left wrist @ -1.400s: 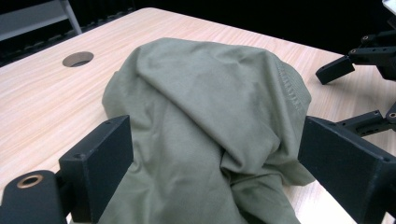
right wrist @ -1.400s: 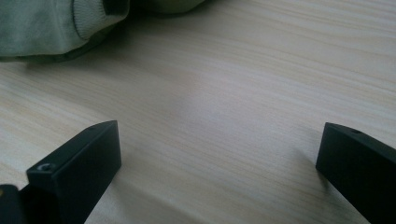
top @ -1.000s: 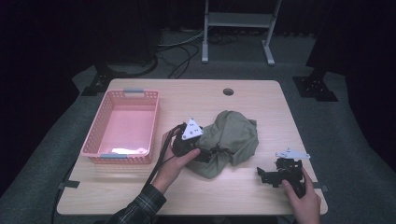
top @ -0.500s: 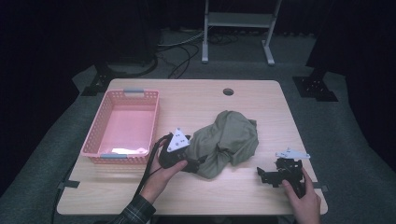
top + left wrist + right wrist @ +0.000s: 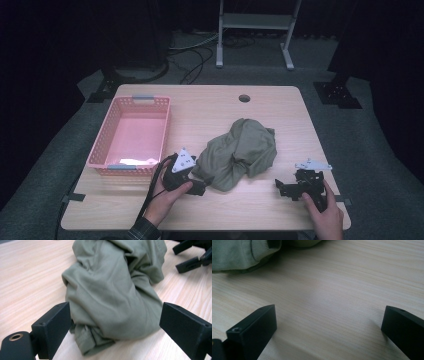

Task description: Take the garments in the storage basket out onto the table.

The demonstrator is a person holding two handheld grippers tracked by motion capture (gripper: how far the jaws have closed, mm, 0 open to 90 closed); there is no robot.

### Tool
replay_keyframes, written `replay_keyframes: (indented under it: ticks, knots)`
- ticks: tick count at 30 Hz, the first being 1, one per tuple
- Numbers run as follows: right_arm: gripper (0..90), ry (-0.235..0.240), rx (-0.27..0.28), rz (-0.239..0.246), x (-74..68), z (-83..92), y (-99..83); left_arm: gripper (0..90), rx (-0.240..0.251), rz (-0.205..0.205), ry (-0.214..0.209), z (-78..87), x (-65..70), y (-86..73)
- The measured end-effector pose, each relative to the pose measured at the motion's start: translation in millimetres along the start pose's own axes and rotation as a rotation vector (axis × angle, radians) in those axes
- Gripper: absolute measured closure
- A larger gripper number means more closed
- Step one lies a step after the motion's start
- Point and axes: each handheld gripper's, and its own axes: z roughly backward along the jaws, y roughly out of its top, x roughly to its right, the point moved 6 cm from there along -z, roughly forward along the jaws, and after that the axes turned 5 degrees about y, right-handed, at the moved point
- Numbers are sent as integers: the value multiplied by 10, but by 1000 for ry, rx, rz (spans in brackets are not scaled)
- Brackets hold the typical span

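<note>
L gripper [image 5: 115, 322] jaws wide apart w/ olive cloth [image 5: 112, 290] bunched between, maybe touching; R gripper [image 5: 329, 325] jaws apart over bare table [image 5: 342, 290], cloth beyond.

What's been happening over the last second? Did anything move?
The left gripper drew back toward the person, off the olive cloth, and now sits open at its near edge, gripping nothing. The cloth slumped slightly. The right gripper, pink basket and table stayed put.
</note>
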Motion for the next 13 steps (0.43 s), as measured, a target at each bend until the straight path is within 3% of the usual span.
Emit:
replay_keyframes:
  ticks: [7,13]
  knots:
    - [0,0,0,0,0,0,0,100,-18,20,4,53,-29,-94]
    - [0,0,1,0,0,0,1,100,-12,9,2,62,-34,-97]
